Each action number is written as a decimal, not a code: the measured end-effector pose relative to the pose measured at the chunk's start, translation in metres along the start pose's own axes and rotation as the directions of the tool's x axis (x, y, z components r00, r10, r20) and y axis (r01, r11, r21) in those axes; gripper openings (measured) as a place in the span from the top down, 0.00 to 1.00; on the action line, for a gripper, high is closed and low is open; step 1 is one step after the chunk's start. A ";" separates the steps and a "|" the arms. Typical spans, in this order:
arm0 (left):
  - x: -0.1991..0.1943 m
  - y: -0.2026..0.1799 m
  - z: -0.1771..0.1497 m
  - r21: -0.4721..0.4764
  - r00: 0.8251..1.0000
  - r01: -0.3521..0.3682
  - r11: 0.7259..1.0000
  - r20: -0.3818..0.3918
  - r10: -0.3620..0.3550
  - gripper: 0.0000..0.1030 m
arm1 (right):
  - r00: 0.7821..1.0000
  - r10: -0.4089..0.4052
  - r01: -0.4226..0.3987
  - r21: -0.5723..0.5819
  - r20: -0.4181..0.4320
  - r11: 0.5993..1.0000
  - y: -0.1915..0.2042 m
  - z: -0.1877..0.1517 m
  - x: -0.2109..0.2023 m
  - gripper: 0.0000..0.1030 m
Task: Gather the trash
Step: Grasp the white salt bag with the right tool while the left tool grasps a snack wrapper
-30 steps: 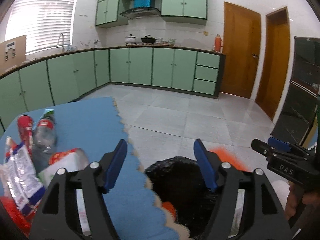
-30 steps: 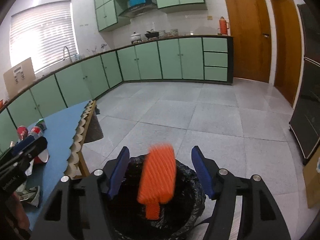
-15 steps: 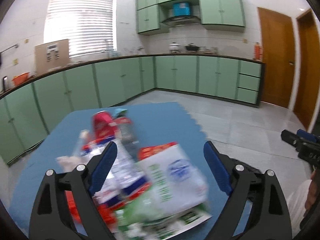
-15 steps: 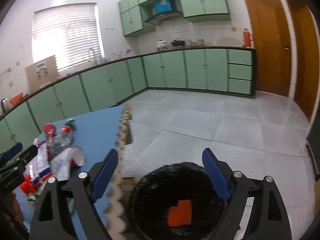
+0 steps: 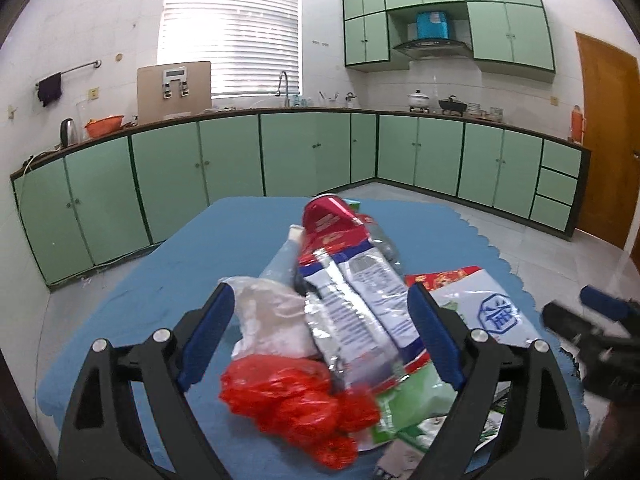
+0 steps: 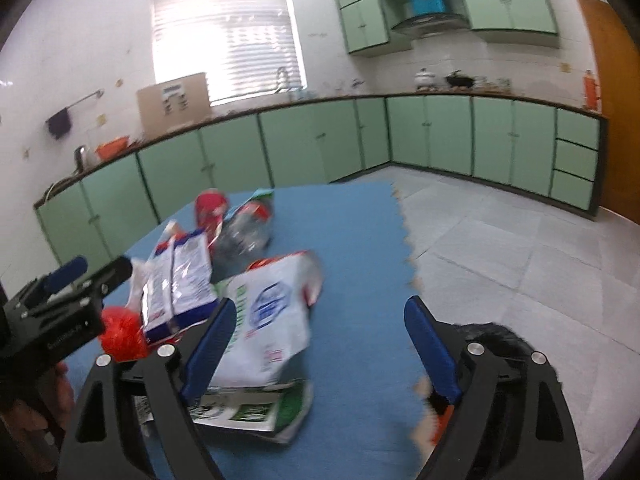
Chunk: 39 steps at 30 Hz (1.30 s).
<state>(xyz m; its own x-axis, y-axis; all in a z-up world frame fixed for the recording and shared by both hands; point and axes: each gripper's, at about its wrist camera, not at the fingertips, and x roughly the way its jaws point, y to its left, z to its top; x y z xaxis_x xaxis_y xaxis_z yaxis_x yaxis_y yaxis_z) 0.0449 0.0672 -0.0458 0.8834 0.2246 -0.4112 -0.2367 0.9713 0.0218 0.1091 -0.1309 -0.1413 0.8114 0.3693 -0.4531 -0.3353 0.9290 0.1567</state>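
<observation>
Blue foam matting covers the worktop (image 5: 168,264), and the trash lies heaped on it. Much is hard to read: the right wrist view is smeared by motion, so the print on the white sack (image 6: 272,312) is only a blue emblem and green marks. The left tongs (image 5: 320,340) stand spread wide above the pile, gripping nothing; their jaws have just been opening. Between their blue pads sit a red plastic bag (image 5: 296,400), a clear plastic bag (image 5: 272,320) and a silvery snack packet (image 5: 356,312), each partly covered by the next. Behind them a red can (image 5: 328,216) and a crushed clear bottle (image 5: 384,240) are mostly hidden. A flat green-and-white wrapper (image 6: 256,412) is cut off by the tongs' frame (its text is unreadable).

The right tongs (image 6: 316,344) are also spread wide and hold nothing, their jaws having just been opening too; only bare matting and the sack's edge lie between them. Low at the right, past the worktop's scalloped edge, 1 black bin bag (image 6: 496,340) shows behind the right finger; its contents cannot be made out.
</observation>
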 end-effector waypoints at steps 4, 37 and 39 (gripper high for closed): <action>0.000 0.008 -0.003 0.011 1.000 -0.011 1.000 0.006 0.011 0.17 | 0.999 0.024 -0.024 0.002 -0.036 1.000 0.008 -0.006 0.016 0.23; 0.049 -0.019 -0.031 0.022 0.973 0.135 0.991 -0.190 -0.129 0.37 | 0.986 0.151 -0.150 0.020 -0.067 0.989 0.002 0.004 0.018 0.91; 0.052 -0.020 -0.033 0.023 0.971 0.144 0.989 -0.199 -0.137 0.47 | 0.986 0.150 -0.148 0.023 -0.071 0.989 0.001 0.004 0.019 0.91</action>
<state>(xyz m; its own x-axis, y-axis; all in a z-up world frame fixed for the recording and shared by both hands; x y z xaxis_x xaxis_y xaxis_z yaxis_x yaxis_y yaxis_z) 0.0823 0.0564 -0.0978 0.8095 0.0697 -0.5830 -0.0978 0.9951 -0.0168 0.1262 -0.1224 -0.1464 0.7159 0.5015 -0.4857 -0.4409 0.8642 0.2423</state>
